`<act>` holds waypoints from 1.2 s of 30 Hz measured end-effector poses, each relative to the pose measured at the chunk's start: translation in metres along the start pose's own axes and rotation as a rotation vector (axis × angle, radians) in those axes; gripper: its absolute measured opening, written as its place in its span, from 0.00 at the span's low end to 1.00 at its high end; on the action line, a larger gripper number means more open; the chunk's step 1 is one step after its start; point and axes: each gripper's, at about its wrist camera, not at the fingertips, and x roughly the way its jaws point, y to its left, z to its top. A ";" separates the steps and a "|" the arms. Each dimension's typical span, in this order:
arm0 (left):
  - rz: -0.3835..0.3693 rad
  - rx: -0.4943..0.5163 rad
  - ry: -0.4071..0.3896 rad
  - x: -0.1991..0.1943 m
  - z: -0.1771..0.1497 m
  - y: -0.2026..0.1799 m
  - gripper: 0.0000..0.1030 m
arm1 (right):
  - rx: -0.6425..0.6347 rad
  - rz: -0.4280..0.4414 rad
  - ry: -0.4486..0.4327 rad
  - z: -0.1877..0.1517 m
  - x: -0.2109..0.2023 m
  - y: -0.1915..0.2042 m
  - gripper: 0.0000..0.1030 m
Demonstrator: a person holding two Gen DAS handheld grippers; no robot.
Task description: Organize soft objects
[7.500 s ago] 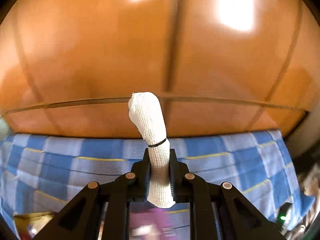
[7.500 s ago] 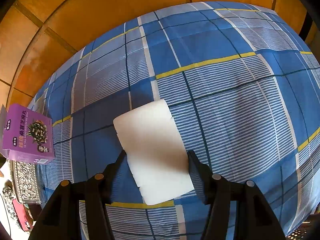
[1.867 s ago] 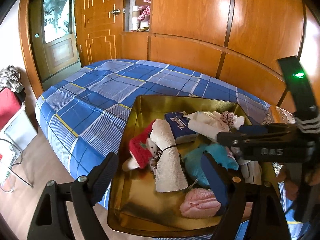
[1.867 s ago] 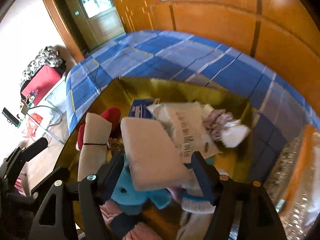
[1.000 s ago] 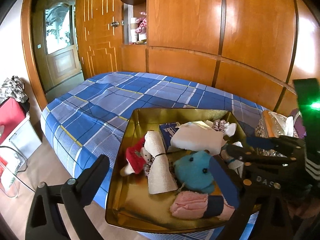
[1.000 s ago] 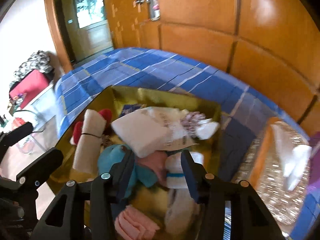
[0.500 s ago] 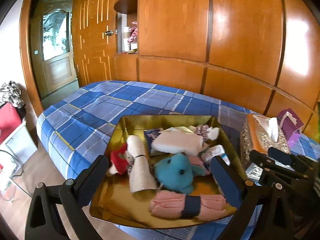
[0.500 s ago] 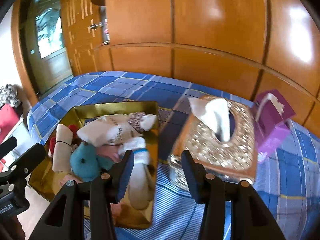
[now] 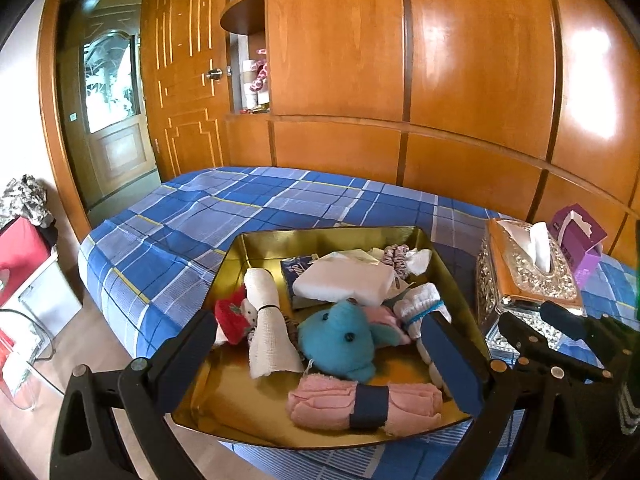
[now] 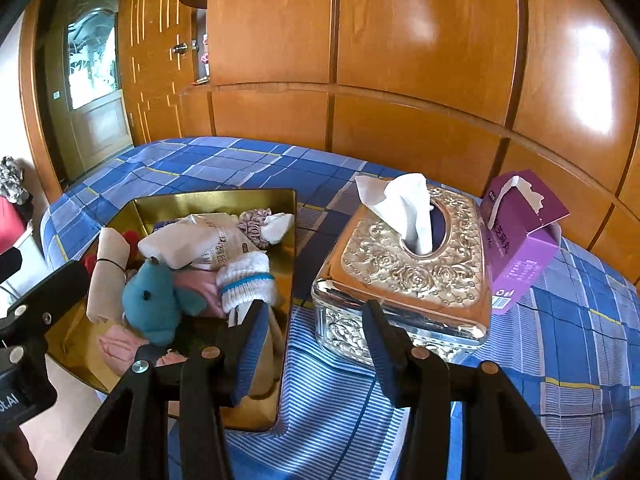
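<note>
A gold tray on the blue plaid bed holds soft things: a white bandage roll, a red plush, a teal plush, a rolled pink towel, a white pad and a blue-banded white sock. My left gripper hangs open and empty in front of the tray. My right gripper is open and empty too, over the gap between the tray and a silver tissue box. Each gripper shows in the other's view, the right gripper right of the tray.
A torn purple carton stands behind the tissue box. Wooden wall panels run along the bed's far side, with a door at the left. The tray sits near the bed's front edge; the floor below holds a red box.
The bandage roll and the white pad left my grippers and now lie in the tray. Both grippers drew back; the right one swung right toward the tissue box.
</note>
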 end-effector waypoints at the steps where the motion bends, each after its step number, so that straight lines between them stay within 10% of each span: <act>1: 0.003 -0.003 0.001 0.000 0.000 0.001 1.00 | 0.000 0.000 0.000 0.000 0.000 0.000 0.48; 36: 0.016 -0.015 0.011 0.001 0.000 0.003 1.00 | 0.004 0.005 -0.006 0.000 -0.003 0.001 0.48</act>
